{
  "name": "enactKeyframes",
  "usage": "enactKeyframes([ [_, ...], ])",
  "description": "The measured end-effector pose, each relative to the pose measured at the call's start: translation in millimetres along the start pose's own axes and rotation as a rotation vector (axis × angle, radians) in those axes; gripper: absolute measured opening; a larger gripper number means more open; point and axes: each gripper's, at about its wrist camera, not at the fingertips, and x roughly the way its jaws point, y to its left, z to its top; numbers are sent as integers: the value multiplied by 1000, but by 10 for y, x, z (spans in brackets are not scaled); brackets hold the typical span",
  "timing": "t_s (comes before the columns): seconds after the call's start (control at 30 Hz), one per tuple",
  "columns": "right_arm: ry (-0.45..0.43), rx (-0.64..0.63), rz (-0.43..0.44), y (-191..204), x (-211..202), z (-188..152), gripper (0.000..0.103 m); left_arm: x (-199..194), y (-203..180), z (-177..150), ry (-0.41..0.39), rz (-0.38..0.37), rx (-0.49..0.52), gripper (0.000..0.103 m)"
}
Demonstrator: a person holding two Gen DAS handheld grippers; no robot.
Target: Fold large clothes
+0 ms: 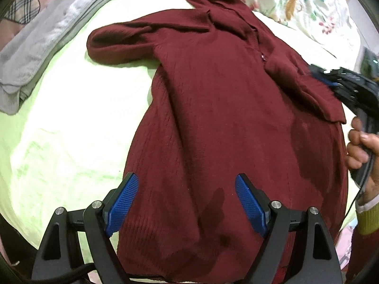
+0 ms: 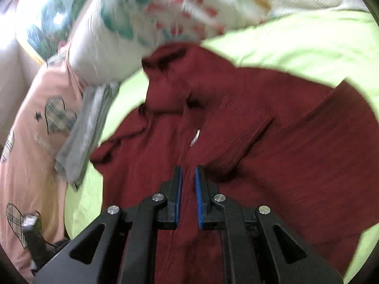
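A large maroon knit garment (image 1: 213, 118) lies spread on a light green bed sheet (image 1: 71, 130), collar toward the far end. One sleeve (image 1: 123, 42) is folded across to the left. The other sleeve (image 1: 305, 87) lies folded over the body on the right. My left gripper (image 1: 187, 203) is open, blue pads wide apart, hovering over the garment's lower part. My right gripper (image 2: 188, 182) is over the garment (image 2: 272, 165) near the folded sleeve cuff (image 2: 246, 123); its jaws are nearly closed with a narrow gap, and no cloth shows between them. It also shows in the left wrist view (image 1: 327, 80), blurred.
A folded grey cloth (image 1: 42, 47) lies at the left edge of the bed. A floral pillow (image 1: 296, 2) sits behind the collar. A pink cover with plaid hearts (image 2: 40, 130) lies beyond the grey cloth (image 2: 83, 132).
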Motion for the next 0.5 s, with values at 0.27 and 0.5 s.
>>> enactKeyframes([
  [0.27,56,257,-17,-522,517,321,13,38,-119,56,1,-20,8,84],
  [0.5,132,181,377,156,836,356,18,79,-318,128,-10,-36,45,84],
])
